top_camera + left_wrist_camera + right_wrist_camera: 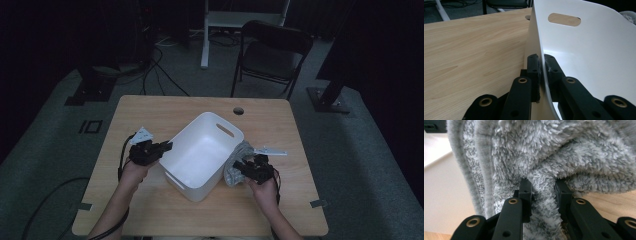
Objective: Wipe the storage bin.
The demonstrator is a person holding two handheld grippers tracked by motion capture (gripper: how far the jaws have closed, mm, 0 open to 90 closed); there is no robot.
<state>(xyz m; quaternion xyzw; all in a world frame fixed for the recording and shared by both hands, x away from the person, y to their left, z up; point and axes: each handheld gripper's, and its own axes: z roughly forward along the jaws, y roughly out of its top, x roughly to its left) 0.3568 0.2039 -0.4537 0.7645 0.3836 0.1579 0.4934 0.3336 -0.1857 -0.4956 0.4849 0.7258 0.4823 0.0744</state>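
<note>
Left claw (542, 65): yours, clenched on the bin's side wall, one jaw outside, one inside. High view has it at left centre (161, 148).
Bin (200, 150): white, handle slots, sits centre of the desk, turned at an angle. In the left gripper view its wall (586, 55) takes up the right half of frame.
Right claw (542, 188): yours, grasping a fold of the towel, pile bunched between the jaws. High view has it right of centre (245, 167).
Towel (554, 157): grey, fluffy, bunched up. High view shows it just right of the bin, touching its outer wall (235, 167), lower part on the desk.
Desk (150, 112): light wood, bare in upper left.
Chair (272, 50): black, behind the desk, top centre of the high view.
</note>
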